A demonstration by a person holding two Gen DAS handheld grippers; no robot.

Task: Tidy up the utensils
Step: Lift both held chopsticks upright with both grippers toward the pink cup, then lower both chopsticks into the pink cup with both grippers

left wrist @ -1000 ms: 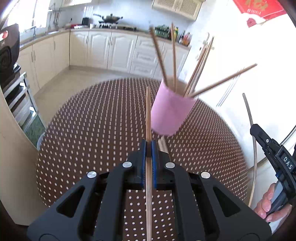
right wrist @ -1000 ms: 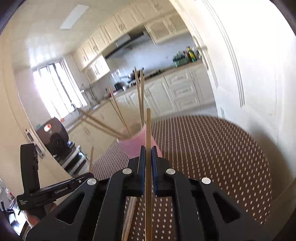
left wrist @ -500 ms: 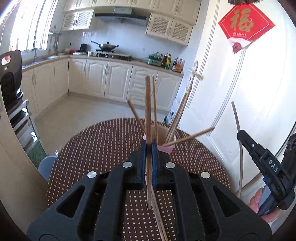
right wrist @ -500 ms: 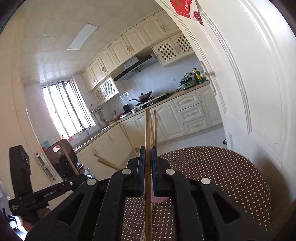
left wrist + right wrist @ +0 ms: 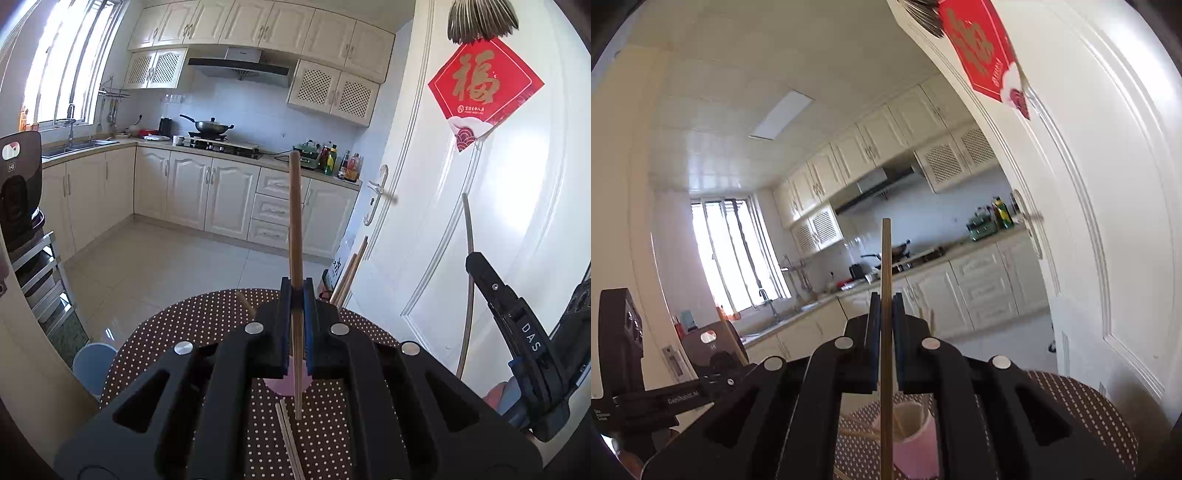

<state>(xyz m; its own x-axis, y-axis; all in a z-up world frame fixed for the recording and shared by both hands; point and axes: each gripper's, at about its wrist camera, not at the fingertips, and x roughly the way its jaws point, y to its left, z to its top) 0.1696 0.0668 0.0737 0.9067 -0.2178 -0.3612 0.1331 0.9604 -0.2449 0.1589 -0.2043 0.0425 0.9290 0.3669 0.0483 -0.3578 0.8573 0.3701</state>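
My left gripper (image 5: 296, 295) is shut on a wooden chopstick (image 5: 295, 221) that stands upright between its fingers. It is raised above the pink cup (image 5: 286, 384), which is mostly hidden behind the fingers. My right gripper (image 5: 882, 306) is shut on a thinner chopstick (image 5: 885, 258), also upright, above the pink cup (image 5: 916, 443) holding several chopsticks. Two loose chopsticks (image 5: 288, 435) lie on the brown dotted table (image 5: 192, 325). The right gripper also shows in the left wrist view (image 5: 517, 332), to the right.
A white door (image 5: 498, 221) with a red decoration stands close on the right. A blue stool (image 5: 92, 365) sits left of the table. Kitchen cabinets line the far wall.
Both grippers have risen and tilted up with their chopsticks; the cup and table have dropped low in both views and more of the kitchen shows.
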